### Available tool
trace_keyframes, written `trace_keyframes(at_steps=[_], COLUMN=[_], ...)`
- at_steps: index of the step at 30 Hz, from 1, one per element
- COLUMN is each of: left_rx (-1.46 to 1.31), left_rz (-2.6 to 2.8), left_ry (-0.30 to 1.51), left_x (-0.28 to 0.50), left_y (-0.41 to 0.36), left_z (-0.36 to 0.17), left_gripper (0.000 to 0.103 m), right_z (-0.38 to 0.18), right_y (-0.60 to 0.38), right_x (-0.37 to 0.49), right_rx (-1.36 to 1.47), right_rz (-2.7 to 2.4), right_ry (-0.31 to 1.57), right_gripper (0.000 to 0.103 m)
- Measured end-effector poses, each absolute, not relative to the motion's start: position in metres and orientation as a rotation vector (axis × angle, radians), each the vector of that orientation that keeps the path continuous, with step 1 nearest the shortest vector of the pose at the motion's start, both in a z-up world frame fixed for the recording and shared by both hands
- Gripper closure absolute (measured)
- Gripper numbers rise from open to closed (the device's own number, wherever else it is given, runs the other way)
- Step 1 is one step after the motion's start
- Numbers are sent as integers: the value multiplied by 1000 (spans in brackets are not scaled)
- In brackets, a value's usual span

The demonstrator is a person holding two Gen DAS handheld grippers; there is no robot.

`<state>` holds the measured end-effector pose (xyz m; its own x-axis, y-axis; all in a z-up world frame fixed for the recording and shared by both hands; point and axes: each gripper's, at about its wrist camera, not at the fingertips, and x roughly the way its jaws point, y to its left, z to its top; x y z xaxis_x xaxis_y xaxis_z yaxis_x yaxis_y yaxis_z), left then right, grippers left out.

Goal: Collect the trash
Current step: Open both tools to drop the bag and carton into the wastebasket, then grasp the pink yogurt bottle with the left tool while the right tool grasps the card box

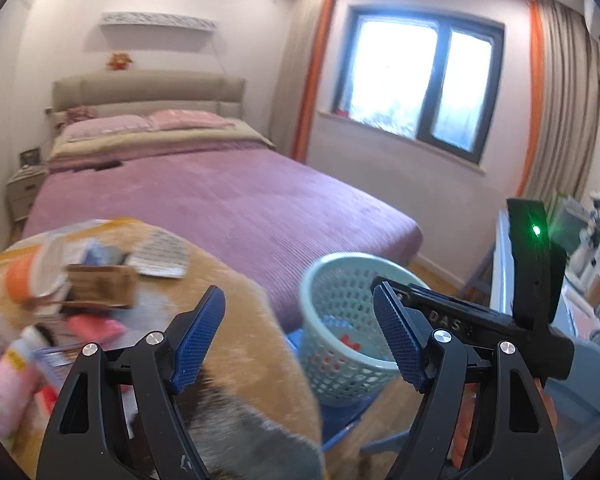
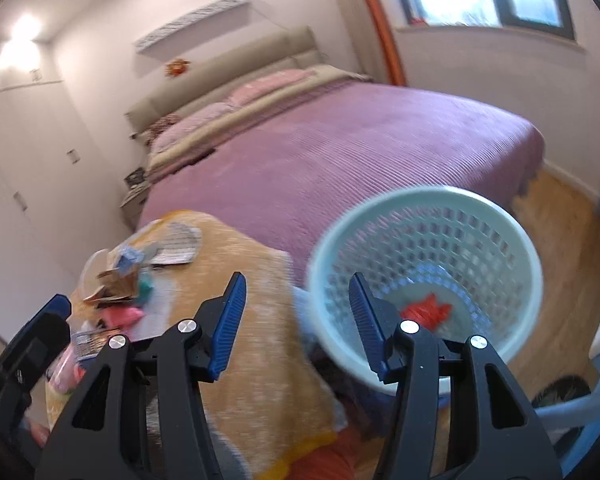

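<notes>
A pale green perforated waste basket [image 1: 342, 320] [image 2: 424, 276] stands on a blue stool beside an orange-covered table [image 1: 236, 320] [image 2: 260, 320]. A red scrap [image 2: 426, 312] lies at its bottom. A trash pile lies on the table's left: a brown cardboard piece [image 1: 100, 286] [image 2: 114, 284], a pink wad [image 1: 96, 328] [image 2: 122, 314], a white-and-orange cup [image 1: 32, 276], a silver blister sheet [image 1: 162, 254] [image 2: 178, 244]. My left gripper [image 1: 300, 336] is open and empty between table edge and basket. My right gripper [image 2: 296, 320] is open and empty just left of the basket; it also shows in the left wrist view [image 1: 460, 320].
A bed with a purple cover [image 1: 220, 196] [image 2: 360, 152] fills the room behind the table. A window [image 1: 416, 84] is on the far wall. A nightstand [image 1: 24, 188] stands left of the bed. Wood floor [image 2: 556, 216] shows right of the basket.
</notes>
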<state>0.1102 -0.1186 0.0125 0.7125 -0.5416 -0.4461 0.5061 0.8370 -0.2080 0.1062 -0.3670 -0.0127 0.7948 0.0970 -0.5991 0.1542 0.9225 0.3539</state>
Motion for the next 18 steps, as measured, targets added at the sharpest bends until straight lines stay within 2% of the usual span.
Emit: trace_keyframes(at_steps=[8,18], left_rx=[-142,-161], left_rz=[-398,-52], left_ry=[490,607], left_x=[99,109], left_y=[-25,103], left_z=[24,-16], left_gripper=[28,33], right_z=[4,-6], right_y=[-288,-155], right_x=[108,122], right_rx=[289,153], right_rz=[121,379], right_ry=[642,700], right_gripper=[53,53])
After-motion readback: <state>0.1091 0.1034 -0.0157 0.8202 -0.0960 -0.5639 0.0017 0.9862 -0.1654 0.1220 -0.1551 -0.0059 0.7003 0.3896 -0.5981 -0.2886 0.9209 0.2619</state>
